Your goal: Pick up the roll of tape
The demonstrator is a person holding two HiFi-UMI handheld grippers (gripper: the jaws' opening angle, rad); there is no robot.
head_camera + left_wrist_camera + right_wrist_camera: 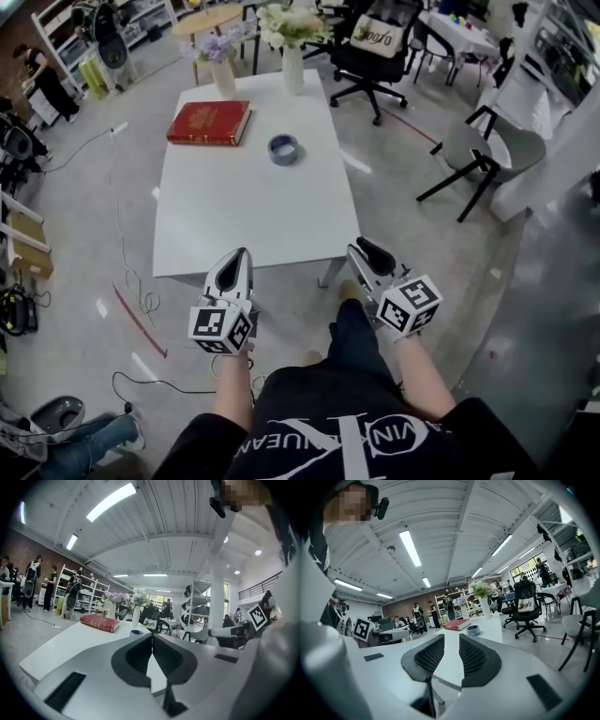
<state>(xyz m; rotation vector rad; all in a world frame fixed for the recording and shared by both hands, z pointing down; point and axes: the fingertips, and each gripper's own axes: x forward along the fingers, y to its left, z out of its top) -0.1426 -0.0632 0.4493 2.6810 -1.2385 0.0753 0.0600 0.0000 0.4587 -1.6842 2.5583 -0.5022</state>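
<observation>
The roll of tape [283, 149], a blue-grey ring, lies flat on the white table [234, 216] past its middle, to the right of a red book [208, 123]. It appears small and far off in the left gripper view as the tape [136, 632] and in the right gripper view as the tape [473, 629]. Both grippers hover at the table's near edge, well short of the roll. My left gripper [242, 253] [151, 635] has its tips together and holds nothing. My right gripper [359, 248] [451, 637] shows a clear gap between its pads, with nothing in it.
Two vases of flowers [223, 75] [293, 66] stand at the table's far edge. A black office chair [375, 47] sits behind the table and a grey chair [487, 155] to its right. Cables [131, 281] trail over the floor on the left. People stand by shelves [70, 592].
</observation>
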